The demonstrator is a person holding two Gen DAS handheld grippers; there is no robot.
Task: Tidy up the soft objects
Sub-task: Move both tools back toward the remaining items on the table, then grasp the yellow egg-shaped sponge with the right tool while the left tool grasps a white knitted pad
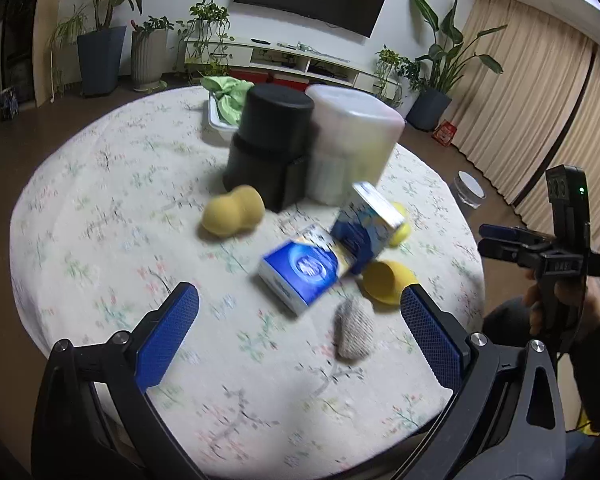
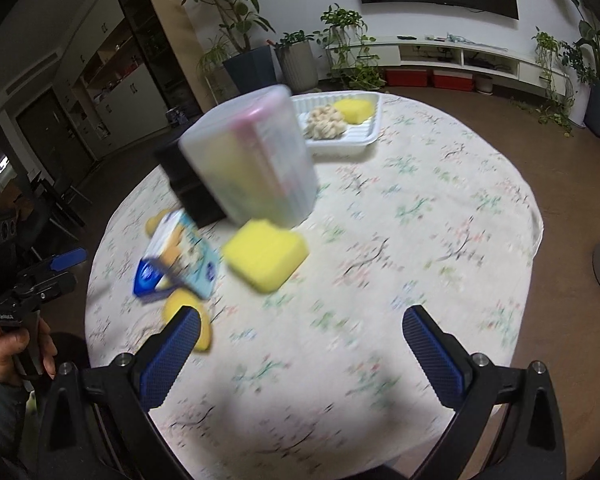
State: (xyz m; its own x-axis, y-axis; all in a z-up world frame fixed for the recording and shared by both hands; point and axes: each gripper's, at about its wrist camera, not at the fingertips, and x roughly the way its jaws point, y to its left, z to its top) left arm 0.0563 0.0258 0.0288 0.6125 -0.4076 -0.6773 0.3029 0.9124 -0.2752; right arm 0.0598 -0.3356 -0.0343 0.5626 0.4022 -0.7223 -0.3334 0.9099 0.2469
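Soft items lie scattered on a round table with a floral cloth. A peanut-shaped yellow sponge [image 1: 232, 216] sits left of a black canister [image 1: 270, 140]. A grey knitted scrubber [image 1: 354, 332] lies between my left gripper's fingers, further out; the left gripper [image 1: 300, 336] is open and holds nothing. A round yellow sponge [image 1: 388, 280] rests beside two blue boxes [image 1: 300, 276]. A yellow block sponge [image 2: 266, 258] lies ahead of my right gripper [image 2: 304, 356], which is open and empty. The white tray [image 2: 340, 148] holds a beige fluffy item [image 2: 326, 122] and a yellow sponge [image 2: 354, 110].
A translucent lidded container [image 2: 252, 160] stands next to the black canister, blocking the way to the tray. A green cloth [image 1: 228, 96] hangs from the tray's end. The image is motion-blurred. Potted plants and a TV cabinet stand beyond the table.
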